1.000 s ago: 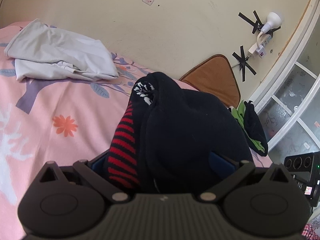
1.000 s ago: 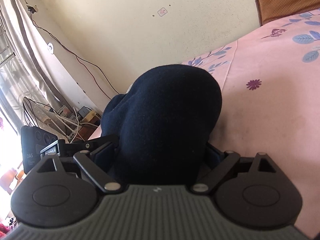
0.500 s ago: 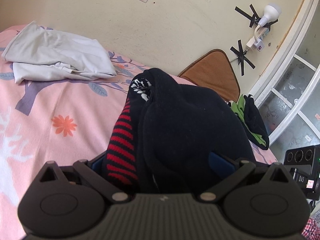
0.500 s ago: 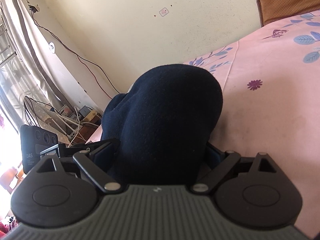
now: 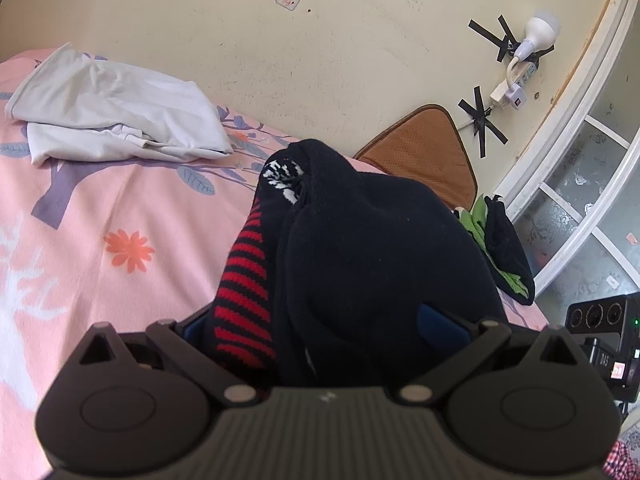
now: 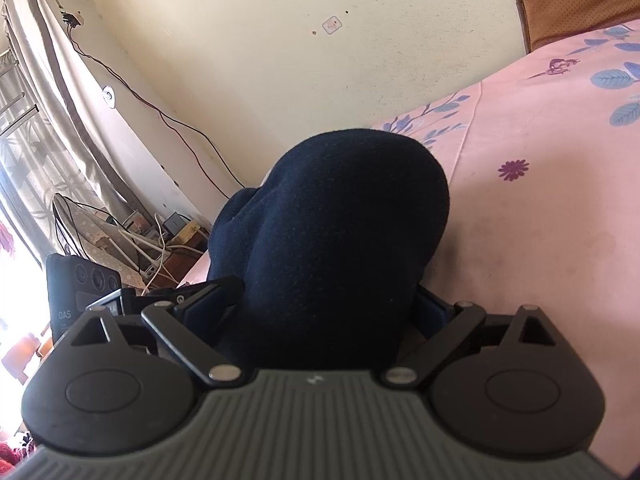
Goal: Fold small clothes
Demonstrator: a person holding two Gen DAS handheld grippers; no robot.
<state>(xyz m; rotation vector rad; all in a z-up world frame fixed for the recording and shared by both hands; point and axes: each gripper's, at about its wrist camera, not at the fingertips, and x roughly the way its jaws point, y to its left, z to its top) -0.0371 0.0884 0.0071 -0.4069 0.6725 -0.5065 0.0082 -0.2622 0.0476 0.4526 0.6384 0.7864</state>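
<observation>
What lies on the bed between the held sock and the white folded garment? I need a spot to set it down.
Nothing: in the left wrist view, only bare pink floral sheet lies between the black sock and the white garment.

Left wrist view: bare pink sheet (image 5: pixel 120 288) at 9 o'clock, passable. Pale folded cloth (image 5: pixel 116 108) heaped at 10 o'clock. Brown cushion (image 5: pixel 424 152) against wall at 1, green-black garment (image 5: pixel 500 248) at 3.
Right wrist view: open sheet (image 6: pixel 540 220) at 3; cable clutter (image 6: pixel 132 240) at 9.
</observation>
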